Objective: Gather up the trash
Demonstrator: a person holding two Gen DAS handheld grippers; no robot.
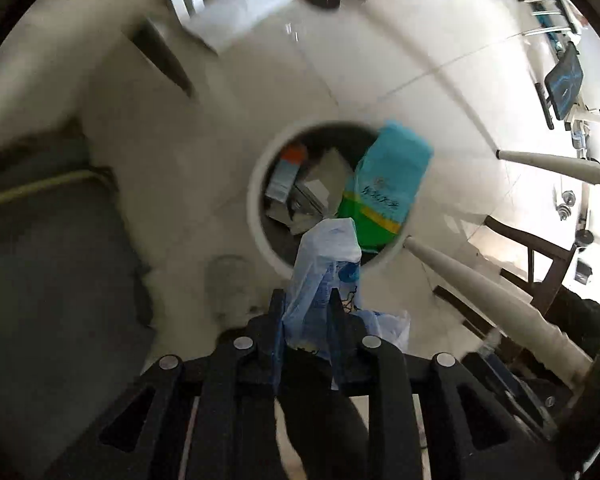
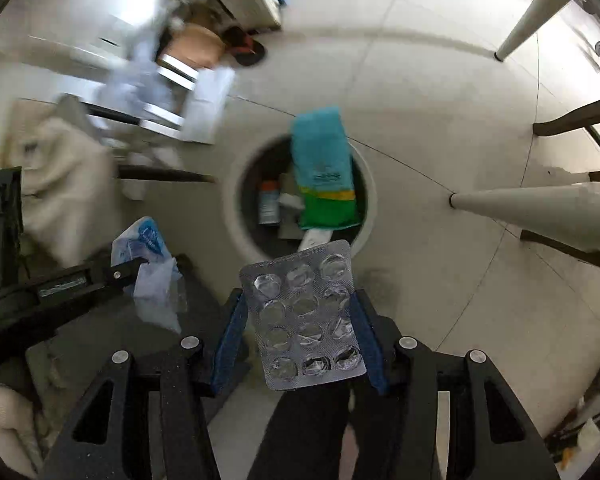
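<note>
Two grippers hung above the pale tiled floor (image 2: 440, 92), both aimed down toward the round white bin (image 1: 256, 216). The left gripper (image 1: 306, 300) had its jaws pinched on a crumpled blue-white plastic wrapper (image 1: 324, 276), just short of the bin's near rim. The right gripper (image 2: 300, 308) had its jaws pressed against the edges of a silver blister pack (image 2: 306, 316), also near that rim. A teal-and-green packet (image 2: 324, 168) stuck up from the bin, leaning on its rim. White table legs (image 2: 540, 200) stood to the right.
</note>
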